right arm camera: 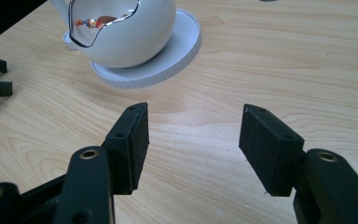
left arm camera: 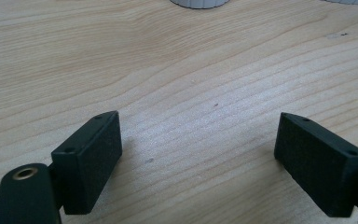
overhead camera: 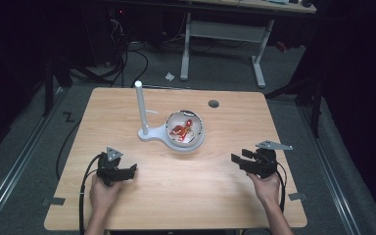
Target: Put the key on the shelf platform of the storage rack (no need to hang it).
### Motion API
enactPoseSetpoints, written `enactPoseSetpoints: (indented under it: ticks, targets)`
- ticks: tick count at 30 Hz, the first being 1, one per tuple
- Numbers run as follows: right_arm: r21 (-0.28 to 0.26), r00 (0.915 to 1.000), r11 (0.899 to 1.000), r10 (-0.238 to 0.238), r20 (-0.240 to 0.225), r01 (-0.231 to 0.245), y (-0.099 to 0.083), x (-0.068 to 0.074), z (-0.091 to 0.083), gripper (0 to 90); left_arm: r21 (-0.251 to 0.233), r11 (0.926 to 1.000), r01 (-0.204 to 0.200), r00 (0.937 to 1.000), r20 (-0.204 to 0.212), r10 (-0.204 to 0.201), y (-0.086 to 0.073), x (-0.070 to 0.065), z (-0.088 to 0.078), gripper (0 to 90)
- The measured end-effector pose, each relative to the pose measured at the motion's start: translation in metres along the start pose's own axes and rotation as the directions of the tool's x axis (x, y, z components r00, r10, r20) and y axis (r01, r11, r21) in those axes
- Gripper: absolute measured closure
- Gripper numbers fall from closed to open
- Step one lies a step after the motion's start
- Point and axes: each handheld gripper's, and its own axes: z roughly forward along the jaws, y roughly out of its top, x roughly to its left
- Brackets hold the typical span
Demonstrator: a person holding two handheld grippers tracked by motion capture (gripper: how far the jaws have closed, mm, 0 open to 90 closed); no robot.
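- Near the table's (overhead camera: 176,196) front edge: left gripper (overhead camera: 127,172) toward the front-left corner, jaws apart over bare wood, gripping nothing.
- Toward the front-right corner: right gripper (overhead camera: 238,159), jaws likewise apart and empty (pointed at the bowl).
- Mid-table, well apart from both: white bowl (overhead camera: 185,130) with jagged rim on a white stand (overhead camera: 152,133), holding red-orange pieces (overhead camera: 183,128), too small to identify.
- In the right gripper view, bowl's (right arm camera: 135,32) top cut off.
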Motion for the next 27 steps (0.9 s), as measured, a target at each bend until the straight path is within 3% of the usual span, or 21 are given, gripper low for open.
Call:
enactPoseSetpoints:
  ticks: [27]
  targets:
    - [0.053, 1.0000, 0.999, -0.004, 0.009, 0.003, -0.017, 0.005, 0.031, 43.2, 0.000, 1.0000, -0.001, 1.0000, -0.001, 0.001, 0.000, 0.000, 0.000, 15.2]
